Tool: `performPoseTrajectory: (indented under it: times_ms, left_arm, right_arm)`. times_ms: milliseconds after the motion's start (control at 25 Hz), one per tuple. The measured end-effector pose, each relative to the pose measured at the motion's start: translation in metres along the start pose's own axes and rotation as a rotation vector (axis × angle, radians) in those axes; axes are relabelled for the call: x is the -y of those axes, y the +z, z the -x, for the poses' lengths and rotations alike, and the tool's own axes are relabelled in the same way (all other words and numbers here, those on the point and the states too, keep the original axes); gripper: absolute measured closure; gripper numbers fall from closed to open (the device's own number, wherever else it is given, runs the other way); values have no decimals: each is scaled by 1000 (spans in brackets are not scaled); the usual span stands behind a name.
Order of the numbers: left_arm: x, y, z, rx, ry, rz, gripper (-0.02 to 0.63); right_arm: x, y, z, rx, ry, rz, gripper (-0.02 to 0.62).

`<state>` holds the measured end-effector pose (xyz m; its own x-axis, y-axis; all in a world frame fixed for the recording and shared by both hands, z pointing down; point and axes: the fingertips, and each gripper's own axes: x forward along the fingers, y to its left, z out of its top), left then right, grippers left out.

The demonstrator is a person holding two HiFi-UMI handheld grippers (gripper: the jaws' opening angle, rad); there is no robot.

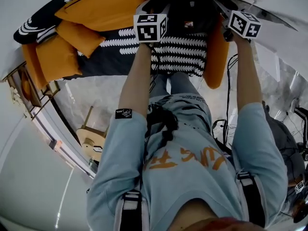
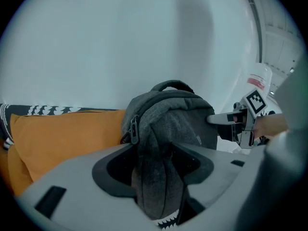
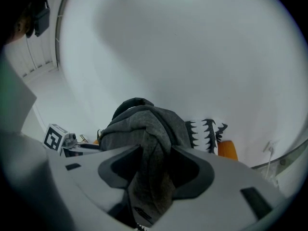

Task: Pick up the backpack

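Note:
The grey backpack (image 2: 168,124) stands upright on the sofa, its top handle (image 2: 172,85) up. In the head view it is the dark mass (image 1: 192,8) between my two arms. My left gripper (image 2: 156,177) is shut on a fold of the backpack's fabric, which fills the gap between its jaws. My right gripper (image 3: 151,177) pinches another grey fold (image 3: 144,129) the same way from the other side. Each gripper shows in the other's view: the right one (image 2: 240,119) by the pack's right side, the left one (image 3: 65,141) low at the left.
The sofa carries orange cushions (image 1: 106,6) and a black-and-white patterned throw (image 1: 178,52). A white wall (image 2: 120,42) rises right behind the backpack. A wooden stool (image 1: 91,138) stands on the floor at the left, and cables (image 1: 226,124) trail at the right.

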<state>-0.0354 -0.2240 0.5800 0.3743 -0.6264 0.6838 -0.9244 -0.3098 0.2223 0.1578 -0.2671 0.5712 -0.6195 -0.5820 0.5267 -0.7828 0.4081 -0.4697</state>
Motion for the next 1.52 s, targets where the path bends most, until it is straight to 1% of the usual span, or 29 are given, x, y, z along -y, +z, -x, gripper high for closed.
performPoseTrajectory:
  times_ms: [160,280,360,440,520,640,720,840,1000,1040,1120,1200,1240,1400,1520]
  left_arm:
    - [4,-19,17,-4,17,8,372]
    - [16,-33,32,-11,-19,15,392]
    - [16,-42,49,-18,-32,40,397]
    - [13,-56,70,-20,-34,92,403]
    - [12,-69,90,2,-52,165,411]
    - [11,-83,114,39,-77,274,433]
    - [11,-89,125,57,-80,302,438]
    - [12,-87,144,97,-86,284,446]
    - [1,-64,180,187,-65,259,453]
    - [1,-58,190,207,-63,245,455]
    - [1,-42,207,229,-65,187,462]
    - [-3,-24,223,252,-64,125,467]
    - [-5,-16,233,273,-64,107,468]
    - [-15,22,272,391,-54,93,469]
    - [-19,46,299,455,-65,74,471]
  right_arm:
    - [-17,-17,14,18,-5,-18,415]
    - [-28,-32,36,20,-43,-41,434]
    - [-45,-41,46,10,-64,-58,448]
    - [-66,-51,54,-15,-78,-50,459]
    - [-84,-63,66,-45,-107,-25,469]
    - [-105,-76,82,-57,-128,-20,472]
    - [-115,-83,90,-63,-134,-21,474]
    - [-126,-89,102,-45,-149,-56,476]
    - [-154,-83,113,-4,-149,-102,476]
    - [-161,-80,118,12,-145,-109,477]
    - [-175,-68,124,52,-131,-108,479]
    - [-189,-52,127,88,-118,-97,479]
    - [-197,-44,129,106,-110,-88,480]
    - [-233,-1,137,190,-78,-8,480]
    - [-261,33,147,247,-65,68,479]
